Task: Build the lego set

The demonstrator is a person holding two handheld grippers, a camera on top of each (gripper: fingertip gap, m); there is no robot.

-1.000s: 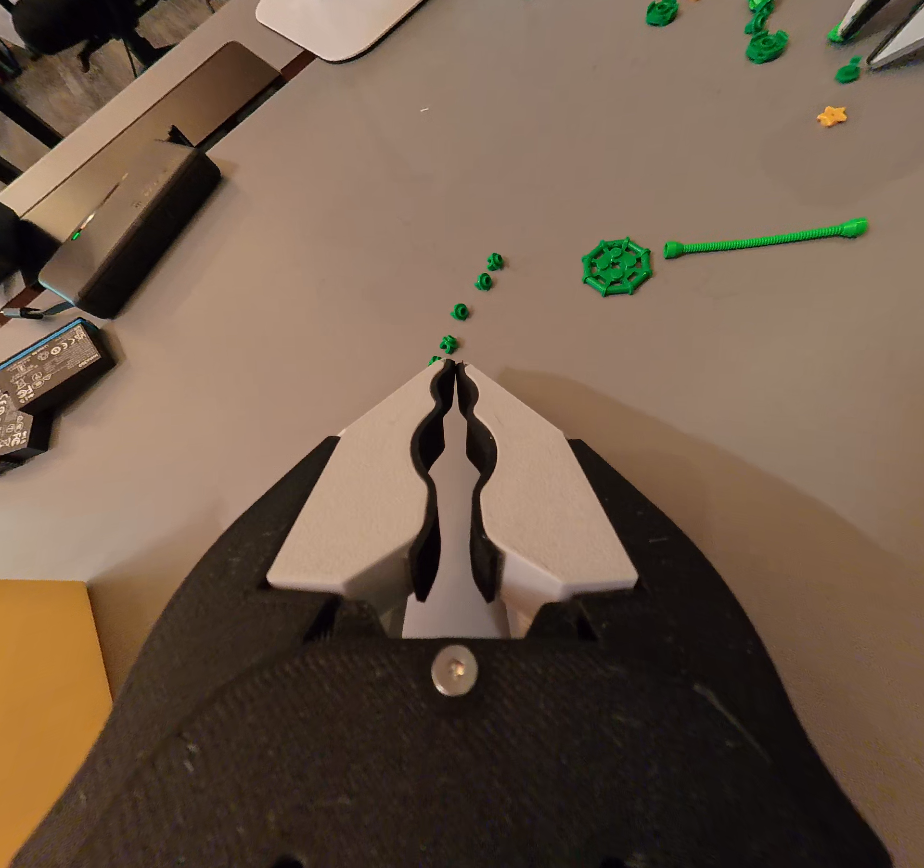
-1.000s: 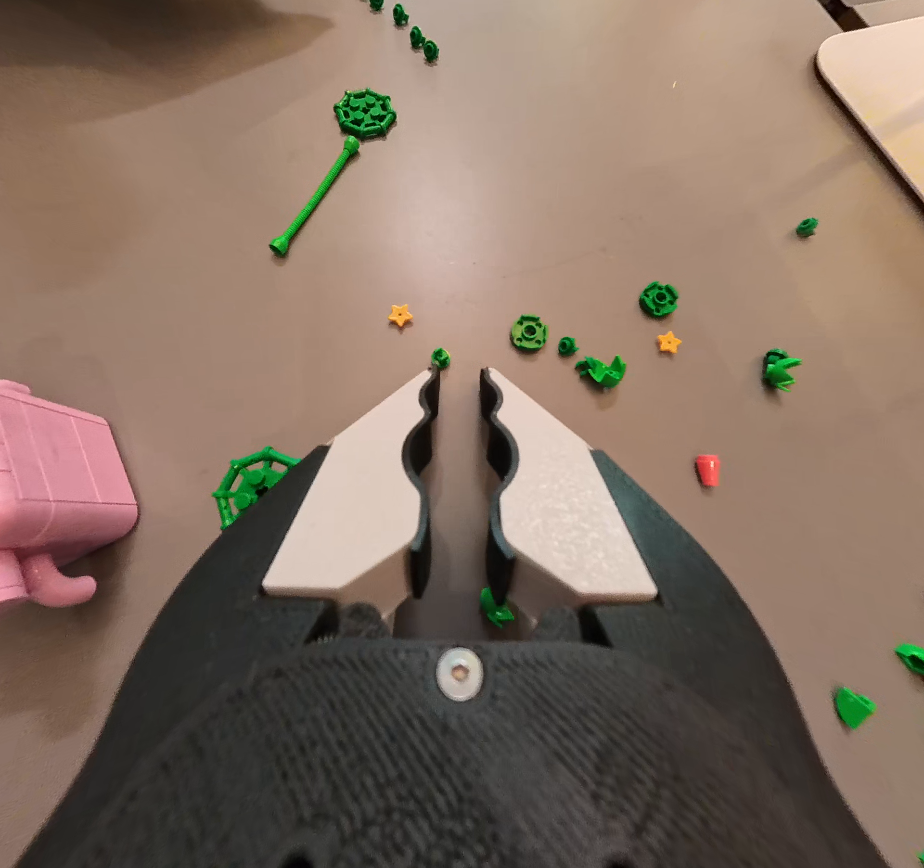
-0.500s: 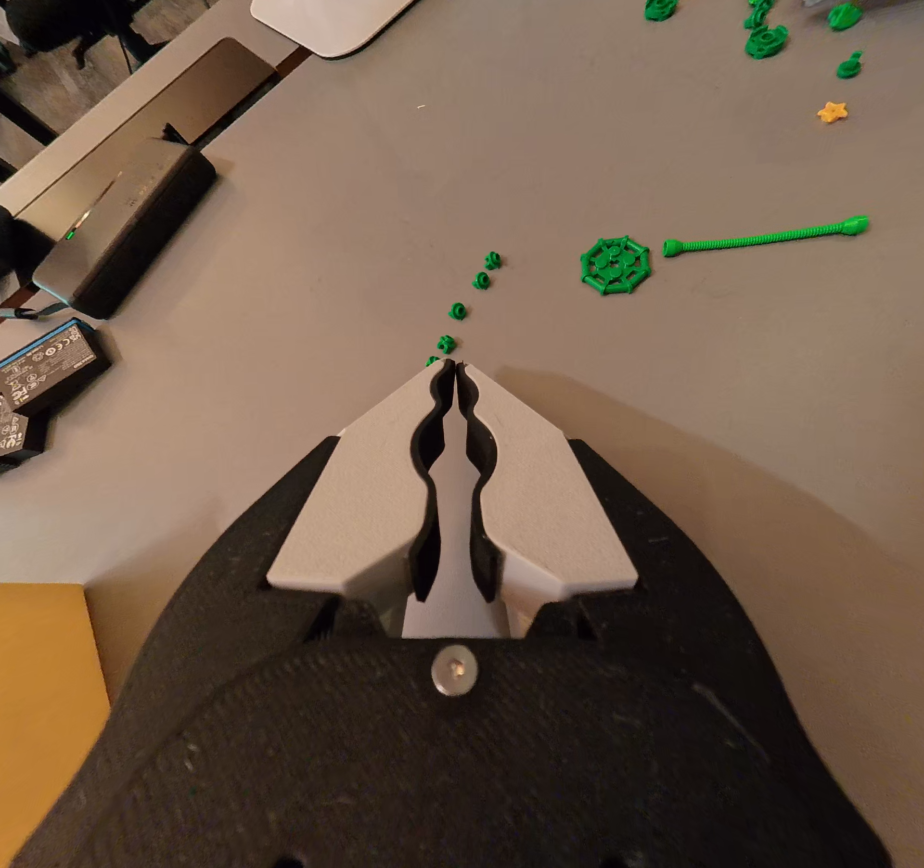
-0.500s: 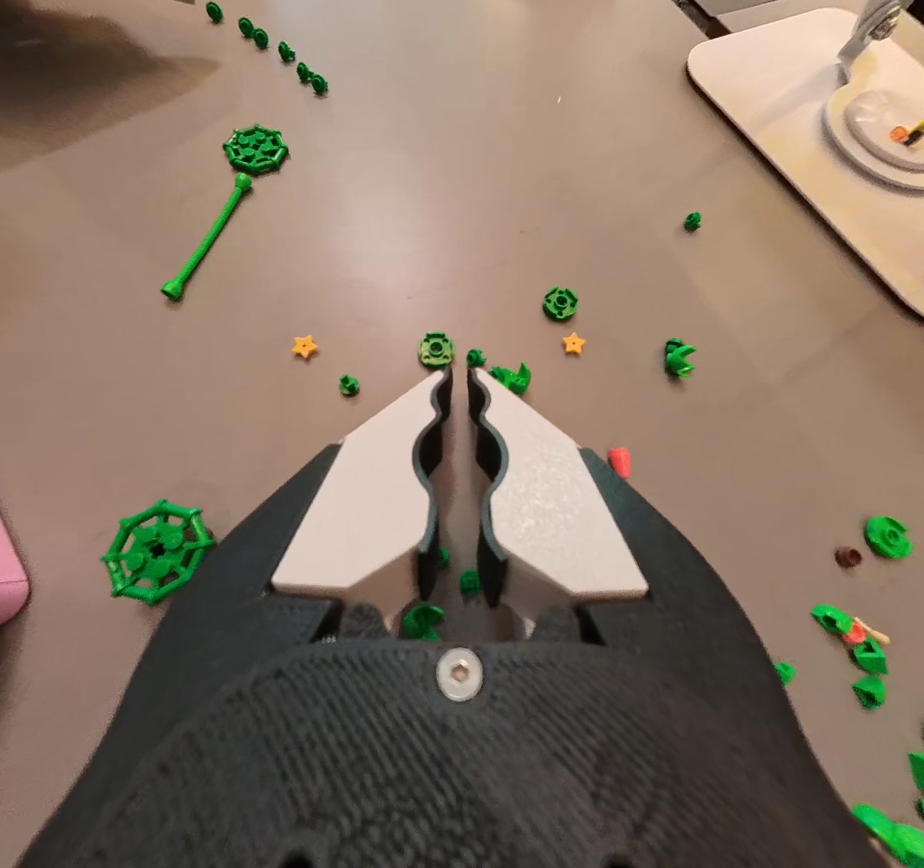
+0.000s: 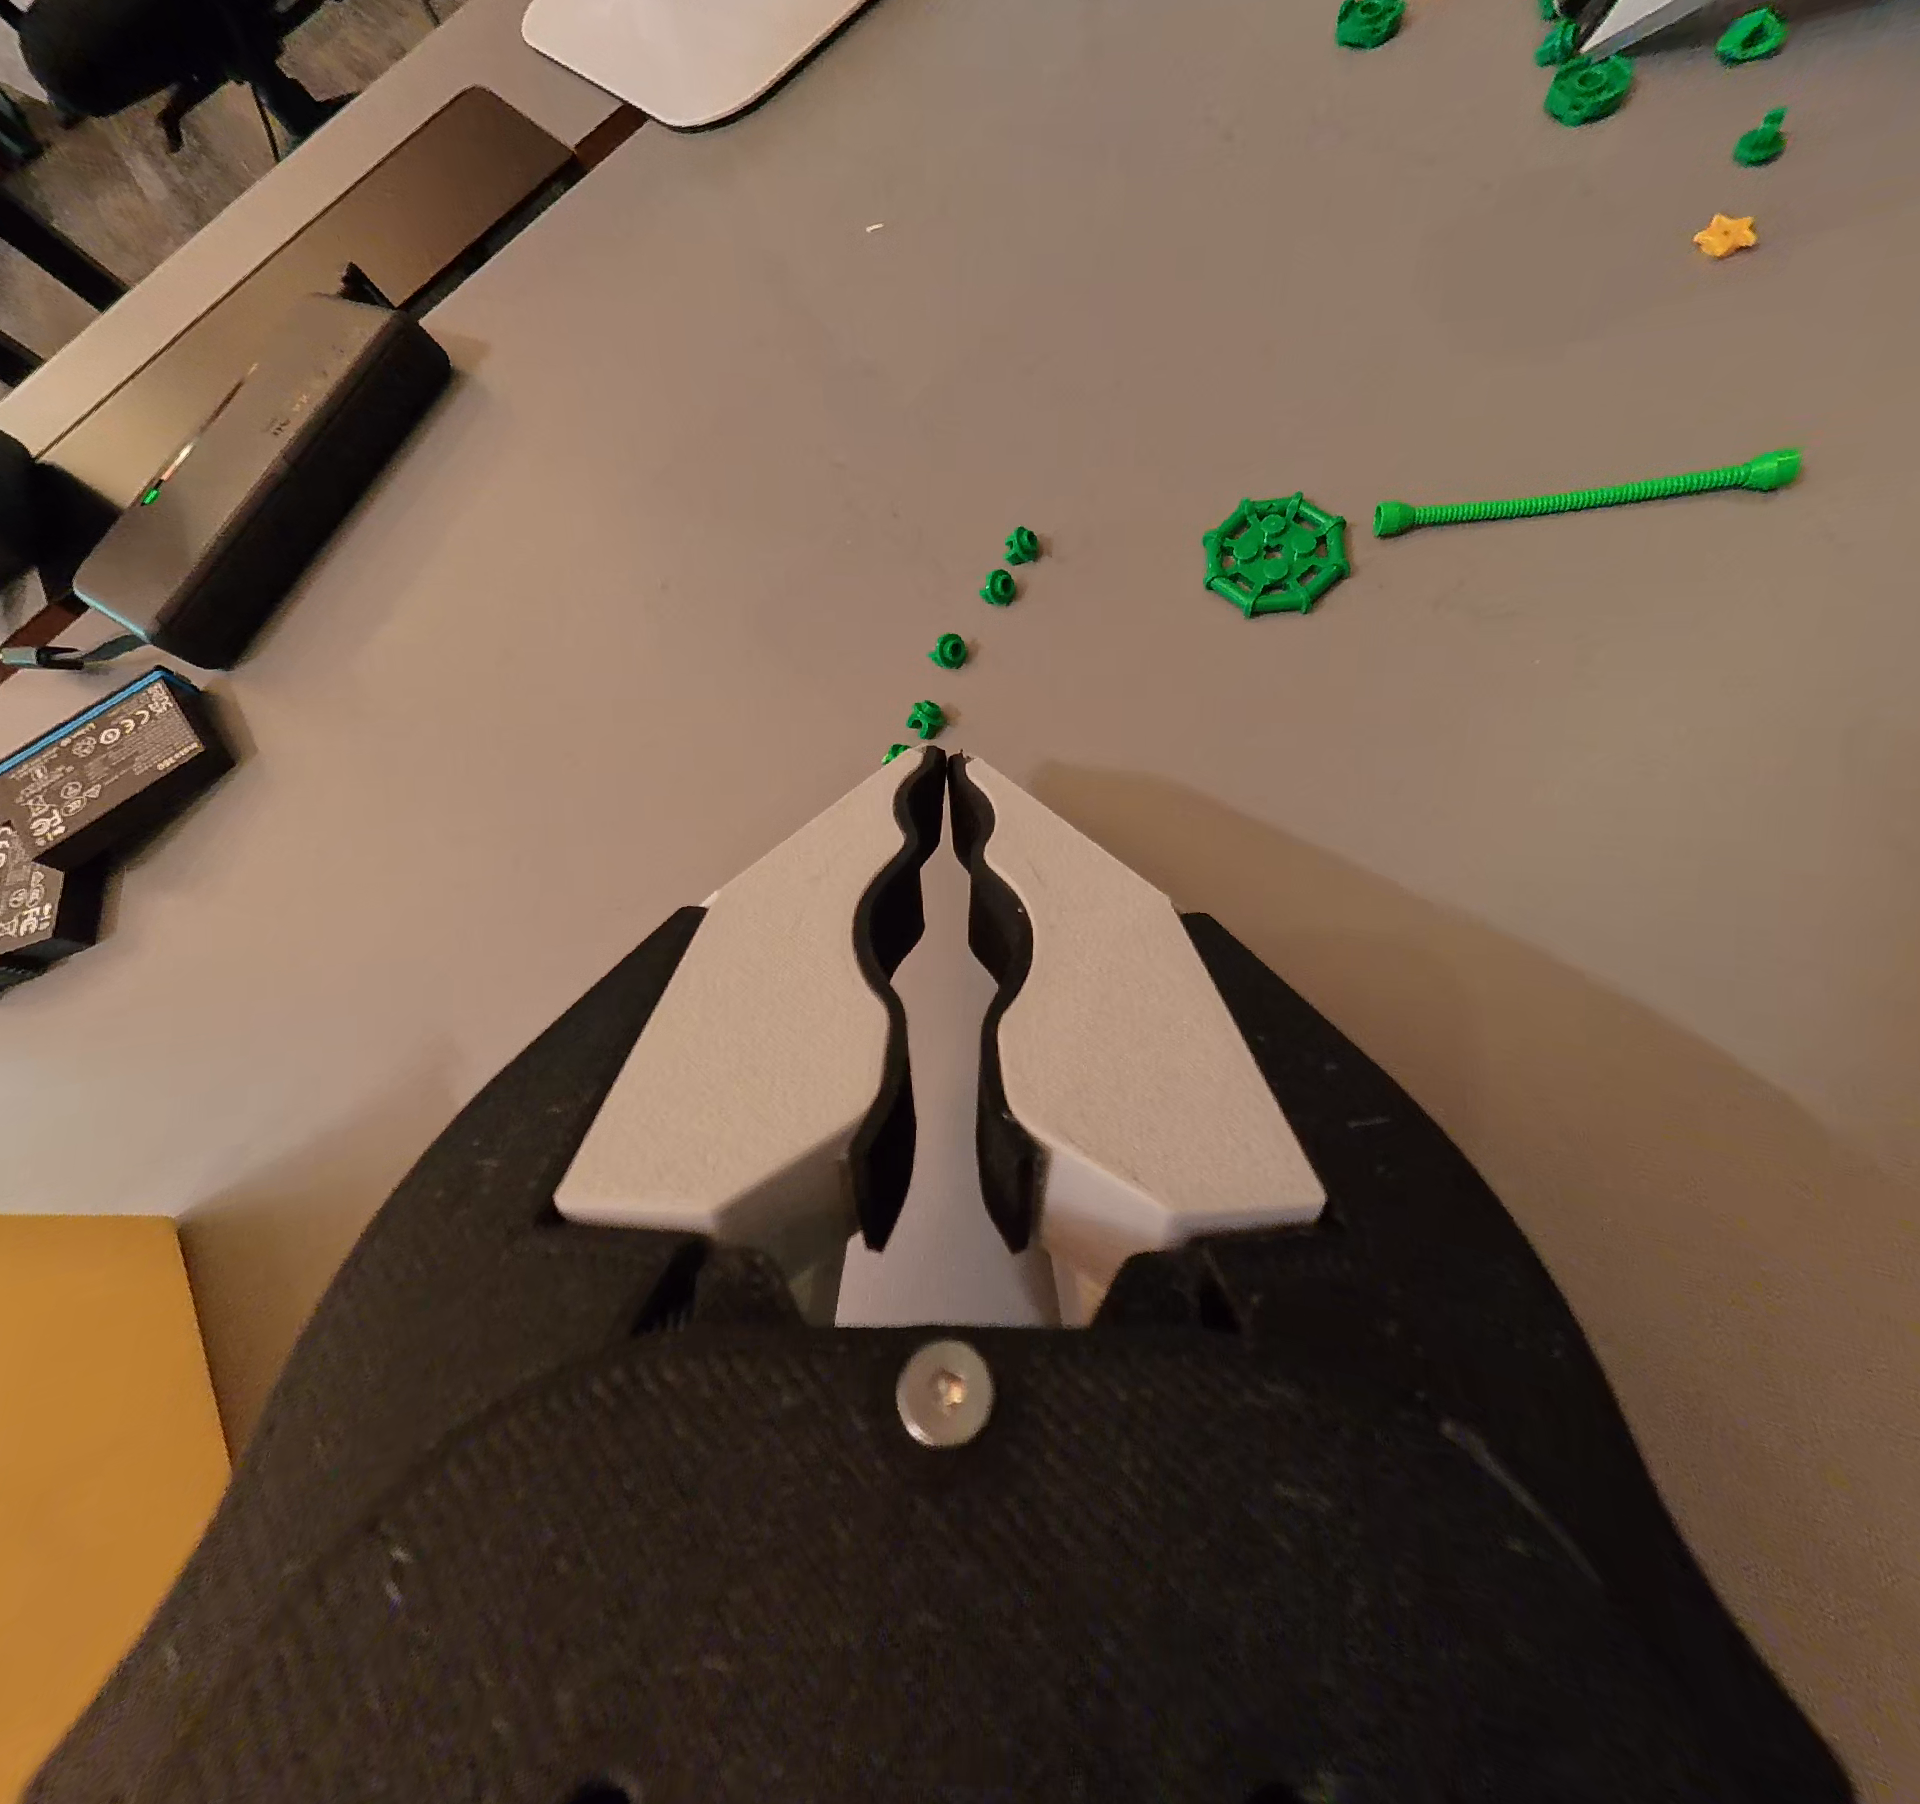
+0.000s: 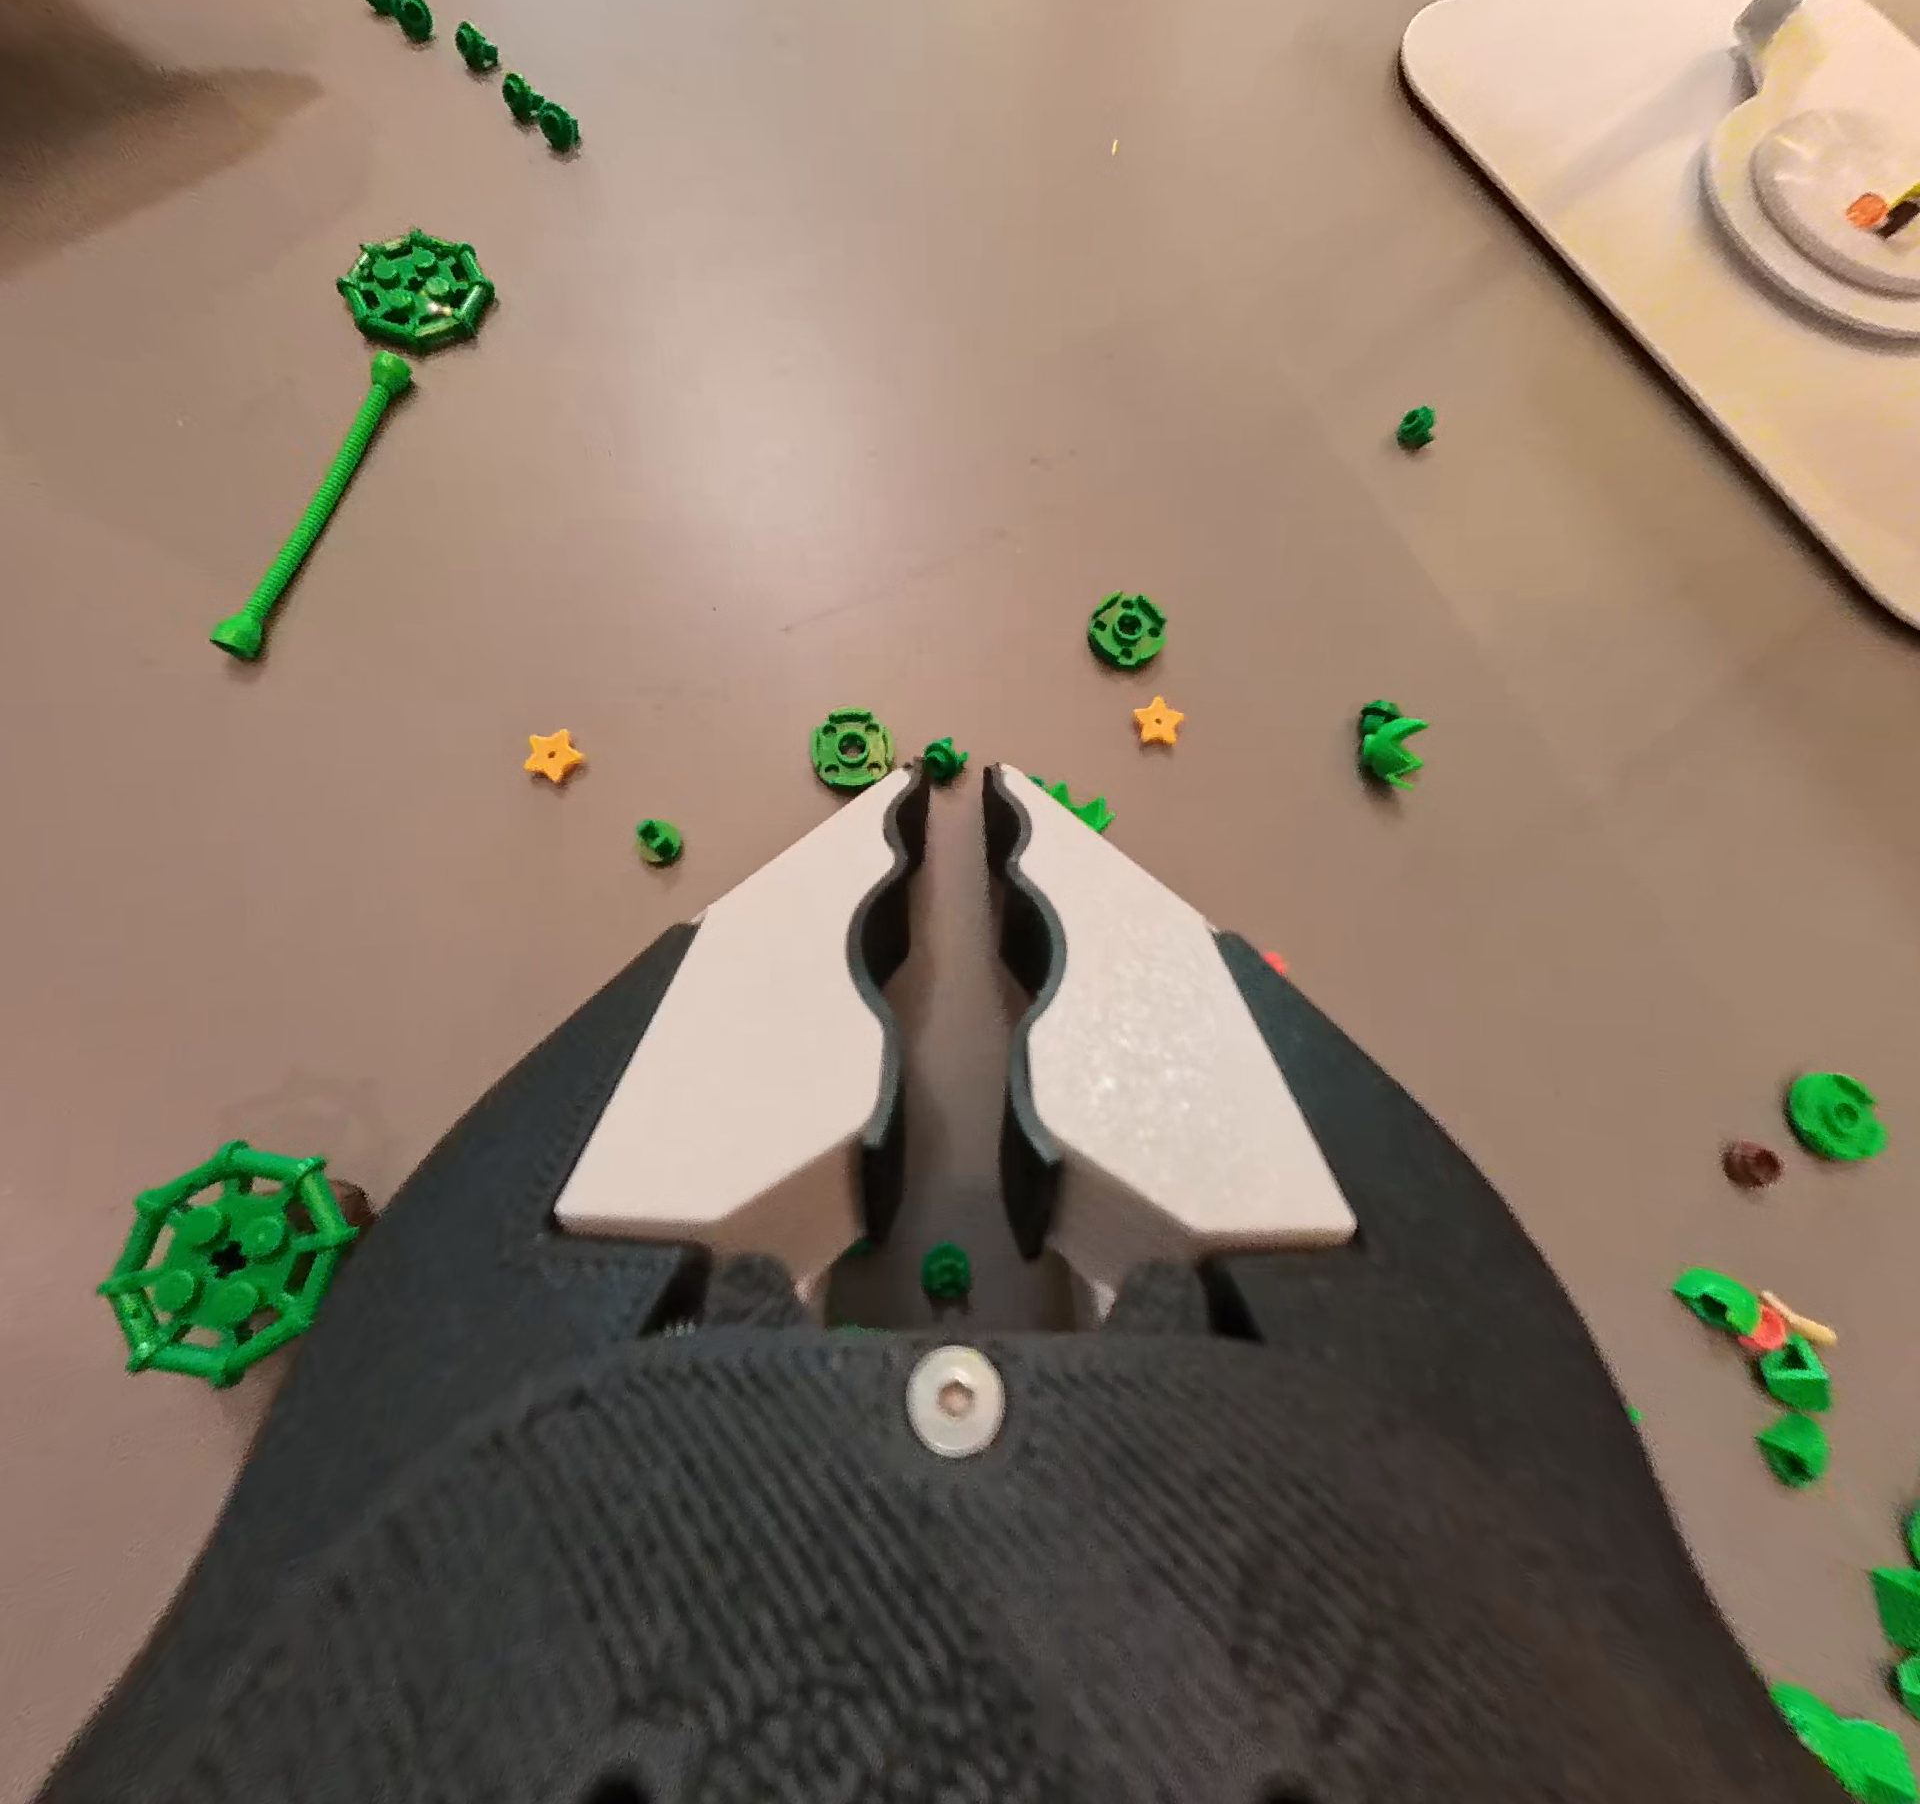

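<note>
My left gripper is shut and empty, low over the grey table. Its tips are at the near end of a row of small green studs. A green web piece and a green ribbed rod lie to its right. My right gripper is narrowly open and empty. A tiny green stud sits just in front of its tips, next to a green round plate. The right gripper also shows far off in the left wrist view, over the green cluster.
Yellow stars, a leaf piece, a second web piece and a heap of green parts surround the right gripper. A white stand base is far right. Black power bricks lie at the table's left edge. The grippers' ends are close to 25 centimeters from one another. The green web piece is about 8 centimeters from my left fingertips and 15 centimeters from my right. Seen from the right wrist view as well. The green ribbed rod is about equally far from each gripper, around 12 centimeters. It is also in sight in the right wrist view.
My right gripper has moved forward and to the right into the green cluster, and its jaws are narrower than a second ago. My left gripper has stayed still and shut.
</note>
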